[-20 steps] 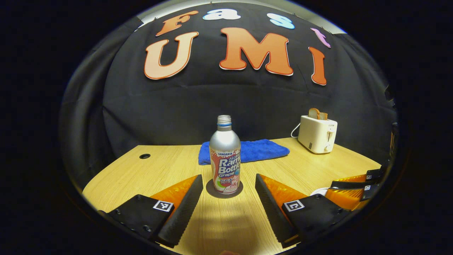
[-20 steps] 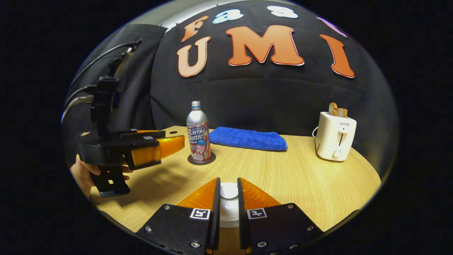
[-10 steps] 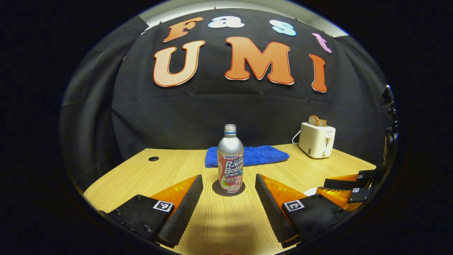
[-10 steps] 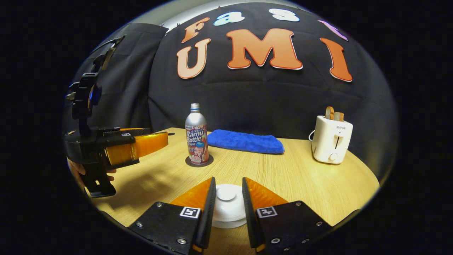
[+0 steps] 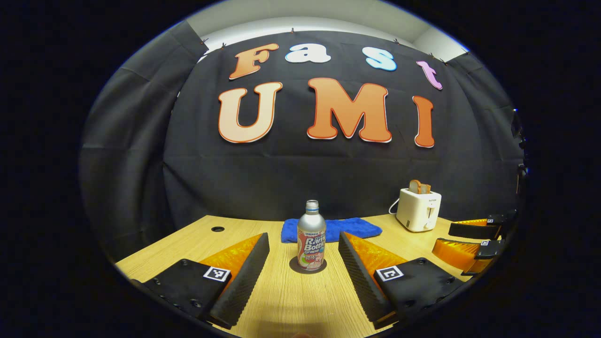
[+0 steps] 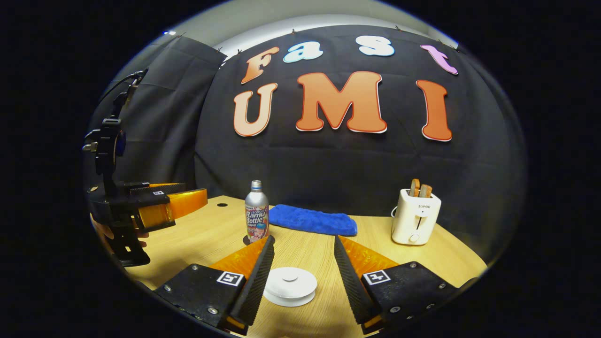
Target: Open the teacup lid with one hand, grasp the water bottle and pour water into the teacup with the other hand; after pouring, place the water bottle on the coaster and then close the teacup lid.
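Teacup lid seated, bottle on coaster; both tools spread, empty. Task looks finished; next, withdraw.

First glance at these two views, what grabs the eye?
The silver water bottle stands upright on a dark coaster mid-table, framed between the open fingers of the left gripper. In the right gripper view, the white teacup lid sits below and between the spread fingers of the right gripper. Behind lie a blue towel and, at the far right, a white toaster with bread in it.
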